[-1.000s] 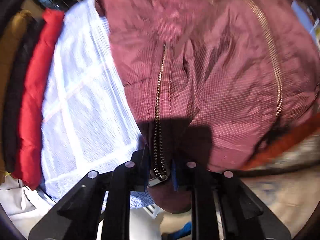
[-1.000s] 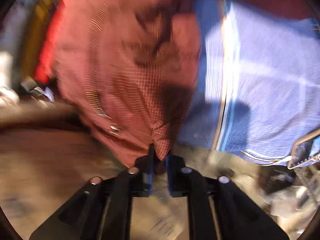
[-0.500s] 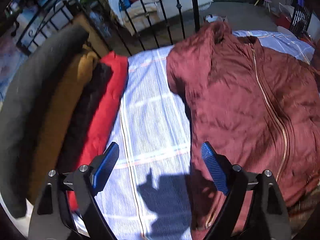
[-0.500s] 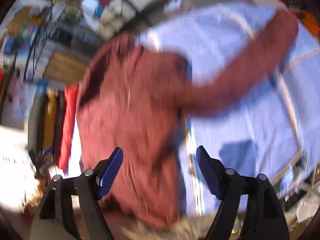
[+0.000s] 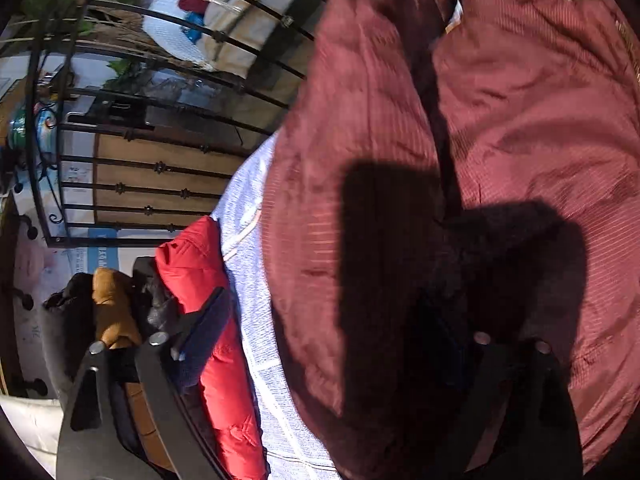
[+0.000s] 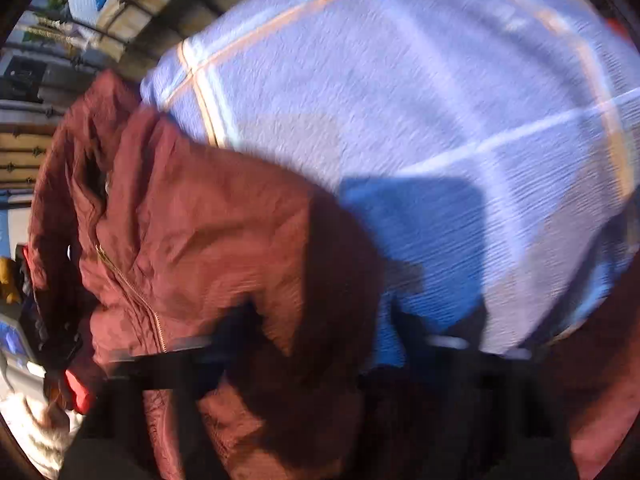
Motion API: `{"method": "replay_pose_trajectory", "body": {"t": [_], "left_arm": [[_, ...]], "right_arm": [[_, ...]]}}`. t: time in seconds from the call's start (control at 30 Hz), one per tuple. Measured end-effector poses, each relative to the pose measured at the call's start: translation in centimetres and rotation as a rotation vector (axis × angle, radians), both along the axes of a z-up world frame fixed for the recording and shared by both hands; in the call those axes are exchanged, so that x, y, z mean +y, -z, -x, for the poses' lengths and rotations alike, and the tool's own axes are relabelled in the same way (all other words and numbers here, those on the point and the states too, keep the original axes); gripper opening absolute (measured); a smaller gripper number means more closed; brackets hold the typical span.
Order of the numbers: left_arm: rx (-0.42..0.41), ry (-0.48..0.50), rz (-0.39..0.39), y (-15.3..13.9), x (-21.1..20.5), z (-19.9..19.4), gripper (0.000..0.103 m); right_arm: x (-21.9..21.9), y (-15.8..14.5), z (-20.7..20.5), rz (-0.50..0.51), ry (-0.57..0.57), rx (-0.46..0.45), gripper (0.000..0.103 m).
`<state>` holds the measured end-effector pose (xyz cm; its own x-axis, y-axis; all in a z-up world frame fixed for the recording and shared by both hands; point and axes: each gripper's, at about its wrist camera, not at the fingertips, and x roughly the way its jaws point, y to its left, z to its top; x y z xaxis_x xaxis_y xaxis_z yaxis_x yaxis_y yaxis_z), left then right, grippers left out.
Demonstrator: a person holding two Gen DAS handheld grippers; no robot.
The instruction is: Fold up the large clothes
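A maroon zip-up jacket (image 5: pixel 460 140) lies spread on a light blue checked bedsheet (image 5: pixel 248 240). My left gripper (image 5: pixel 324 344) is open and empty, low over the jacket's left side, its shadow on the fabric. In the blurred right wrist view the jacket (image 6: pixel 192 220) fills the lower left with its gold zipper (image 6: pixel 132 296) showing, and the sheet (image 6: pixel 420 100) fills the rest. My right gripper (image 6: pixel 316 344) is open, hovering at the jacket's edge where it meets the sheet, fingers dark and smeared.
A stack of folded jackets, red (image 5: pixel 208 320), black and mustard (image 5: pixel 112 312), lies along the sheet's left edge. A black iron railing (image 5: pixel 140 140) stands beyond the bed.
Both grippers let go of the jacket's hem and opened. The jacket now lies flat on the sheet. Both grippers have since dropped close over its upper part.
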<state>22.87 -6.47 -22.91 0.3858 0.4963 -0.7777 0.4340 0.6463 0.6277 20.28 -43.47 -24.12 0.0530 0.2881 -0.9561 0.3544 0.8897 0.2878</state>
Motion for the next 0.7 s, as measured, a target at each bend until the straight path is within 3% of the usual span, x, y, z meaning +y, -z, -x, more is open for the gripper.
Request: {"method": "replay_pose_trajectory", "body": {"t": [0.03, 0.13, 0.2, 0.27, 0.33, 0.4, 0.43, 0.47, 0.5, 0.53, 0.57, 0.63, 0.7], "left_arm": [[0.016, -0.028, 0.041, -0.3, 0.7, 0.1, 0.040], [-0.009, -0.165, 0.238, -3.5, 3.6, -1.1, 0.016], [-0.061, -0.227, 0.347, -6.4, 5.9, -1.5, 0.015], [-0.139, -0.252, 0.388, -8.5, 7.6, -1.2, 0.013], [-0.252, -0.318, 0.410, -10.1, 9.5, -1.0, 0.012], [-0.326, -0.460, 0.448, -10.1, 11.6, -0.9, 0.012], [-0.307, -0.530, 0.456, -9.3, 12.4, -1.2, 0.012], [-0.243, -0.580, 0.461, -7.8, 13.0, -1.7, 0.012], [-0.195, -0.606, 0.450, -6.6, 13.3, -2.2, 0.015], [-0.166, -0.612, 0.442, -5.6, 13.4, -2.3, 0.019], [-0.151, -0.605, 0.436, -5.0, 13.5, -2.4, 0.023], [-0.164, -0.606, 0.419, -5.0, 13.6, -2.1, 0.045], [-0.185, -0.614, 0.474, -6.0, 13.9, -1.1, 0.058]], "right_arm": [[0.6, -0.9, 0.2, 0.025, -0.027, -0.040, 0.015], [2.5, -6.7, 0.5, 0.123, -0.119, -0.222, 0.009], [4.0, -13.4, 0.2, 0.188, -0.161, -0.390, 0.008], [6.6, -19.0, -0.3, 0.366, -0.311, -0.578, 0.008], [9.7, -21.9, -1.0, 0.577, -0.491, -0.733, 0.008], [9.1, -21.7, -3.7, 0.544, -0.433, -0.710, 0.010], [8.3, -20.8, -5.2, 0.498, -0.382, -0.669, 0.024], [6.6, -18.4, -7.7, 0.448, -0.296, -0.562, 0.037], [5.3, -16.5, -8.9, 0.449, -0.226, -0.489, 0.067], [3.7, -14.7, -9.4, 0.470, -0.125, -0.413, 0.072], [2.6, -13.9, -9.0, 0.460, -0.049, -0.377, 0.070], [0.6, -13.6, -5.9, 0.291, 0.104, -0.410, 0.068], [0.5, -13.3, -2.3, 0.204, 0.122, -0.441, 0.076]]}}
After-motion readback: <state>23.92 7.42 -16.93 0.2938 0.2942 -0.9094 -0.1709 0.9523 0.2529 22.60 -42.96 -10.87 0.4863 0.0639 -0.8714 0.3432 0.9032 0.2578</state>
